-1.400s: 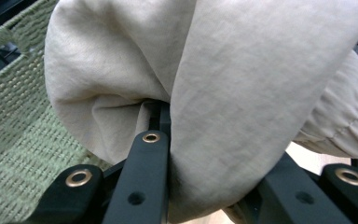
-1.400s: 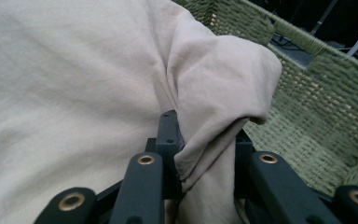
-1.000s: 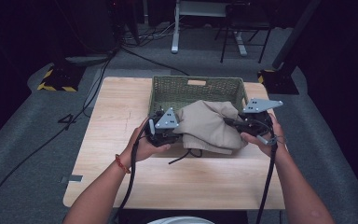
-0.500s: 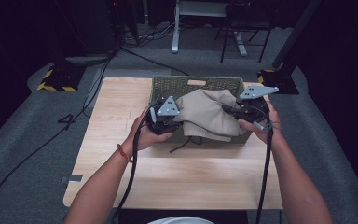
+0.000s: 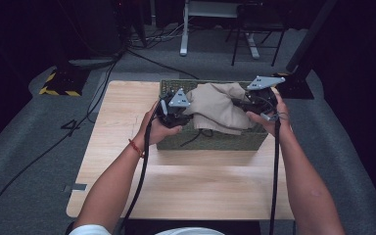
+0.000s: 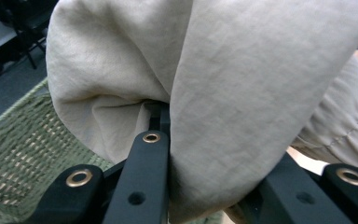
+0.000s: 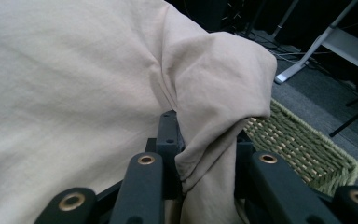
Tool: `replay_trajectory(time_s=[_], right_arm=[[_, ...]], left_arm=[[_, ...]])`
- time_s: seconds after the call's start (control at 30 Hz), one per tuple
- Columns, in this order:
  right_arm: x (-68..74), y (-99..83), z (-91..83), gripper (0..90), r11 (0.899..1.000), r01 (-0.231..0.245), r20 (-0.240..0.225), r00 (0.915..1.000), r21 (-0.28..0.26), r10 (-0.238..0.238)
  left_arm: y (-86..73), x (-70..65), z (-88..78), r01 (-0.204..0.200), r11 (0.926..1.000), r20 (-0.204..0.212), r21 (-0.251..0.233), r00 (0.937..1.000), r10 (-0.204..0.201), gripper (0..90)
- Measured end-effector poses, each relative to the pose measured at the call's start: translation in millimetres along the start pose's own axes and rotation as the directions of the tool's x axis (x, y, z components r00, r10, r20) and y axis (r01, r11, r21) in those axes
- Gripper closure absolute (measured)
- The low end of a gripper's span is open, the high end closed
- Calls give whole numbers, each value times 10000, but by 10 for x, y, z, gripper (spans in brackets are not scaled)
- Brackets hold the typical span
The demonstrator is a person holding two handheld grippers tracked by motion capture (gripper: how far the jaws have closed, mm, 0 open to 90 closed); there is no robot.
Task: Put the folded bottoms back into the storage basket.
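**Beige garment held over a woven basket**

We see a dark room with grey carpet and a light wooden table (image 5: 176, 181) at the centre of the high view. A green woven basket (image 5: 210, 139) sits on the table's far half. Above it, our left gripper (image 5: 178, 111) and right gripper (image 5: 248, 105) each clamp a fold of a beige cloth garment (image 5: 218, 107), which hangs bunched between them, drooping into the basket.

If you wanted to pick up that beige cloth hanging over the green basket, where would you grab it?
By its bunched folds at the two ends, one claw coming in from each side. The beige cloth is limp and sags into the green basket, so a single grip would let it droop. The left claw and right claw pinch such folds.
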State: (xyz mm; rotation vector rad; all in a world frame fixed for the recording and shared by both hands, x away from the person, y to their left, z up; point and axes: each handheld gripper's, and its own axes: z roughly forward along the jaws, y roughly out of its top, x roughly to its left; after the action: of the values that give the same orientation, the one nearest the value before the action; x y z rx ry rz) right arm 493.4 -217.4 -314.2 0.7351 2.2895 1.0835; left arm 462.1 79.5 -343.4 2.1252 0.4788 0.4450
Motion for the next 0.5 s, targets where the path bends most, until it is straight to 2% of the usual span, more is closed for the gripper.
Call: replay_trajectory(time_s=[0.1,0.23,0.5], right_arm=[[-31,20,55,742,10000,-17,41,10000,17,17],[-94,43,208,742,9999,-98,61,9999,121,98],[-157,-15,406,741,9992,-299,-25,9995,260,300]], left_arm=[[1,28,20,17,10000,-160,33,9999,-16,789],[-53,112,102,230,9997,-336,103,9992,-226,788],[-170,229,238,530,9977,-597,420,9969,-505,784]])
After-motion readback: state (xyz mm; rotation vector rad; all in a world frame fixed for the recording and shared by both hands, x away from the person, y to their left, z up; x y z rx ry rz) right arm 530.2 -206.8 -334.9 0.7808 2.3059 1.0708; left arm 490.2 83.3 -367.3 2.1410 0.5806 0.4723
